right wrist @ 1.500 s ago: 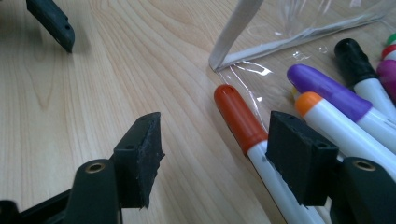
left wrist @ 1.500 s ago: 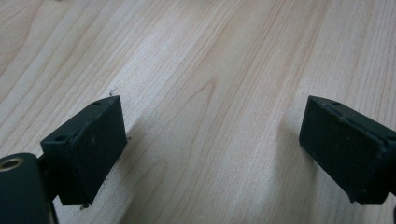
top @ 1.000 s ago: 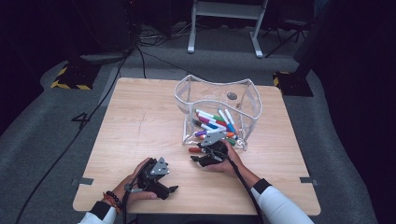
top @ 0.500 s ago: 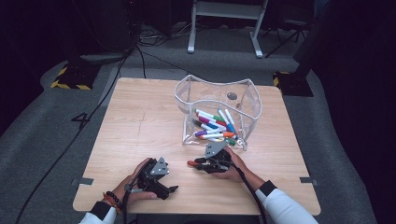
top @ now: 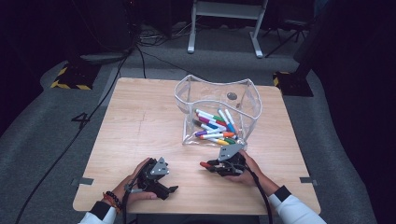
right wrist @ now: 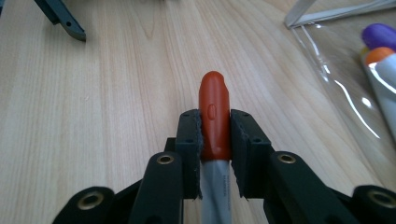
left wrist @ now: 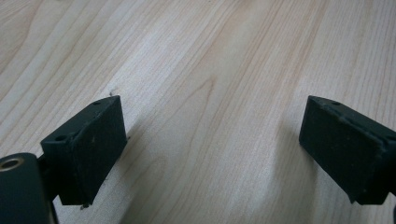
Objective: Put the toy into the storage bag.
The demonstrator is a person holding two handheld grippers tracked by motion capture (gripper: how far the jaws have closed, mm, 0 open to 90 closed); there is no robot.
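A clear plastic pouch (top: 217, 98) stands open at the middle back of the wooden table (top: 140, 121), with several coloured markers (top: 215, 128) lying in it. My right gripper (top: 211, 165) is in front of the pouch, pointing left. Its jaws have just been closing and are now shut on a grey marker with a red cap (right wrist: 214, 107), which sticks out past the pads (right wrist: 191, 135). The red cap (top: 204, 164) hangs just above the table. My left gripper (top: 170, 190) rests near the front edge, its jaws (left wrist: 212, 149) wide open over bare wood with nothing between them.
The pouch's clear wall (right wrist: 345, 79) is close at the right in the right gripper view, with purple and orange marker caps (right wrist: 380, 46) behind it. A jaw of the left gripper (right wrist: 60, 16) shows at the top left there. Cables and a metal stand (top: 224, 23) are on the floor beyond the table.
The right gripper has closed on the red-capped marker at the pouch's front and drawn back from the pouch toward the near edge with it. The left gripper has stayed put.
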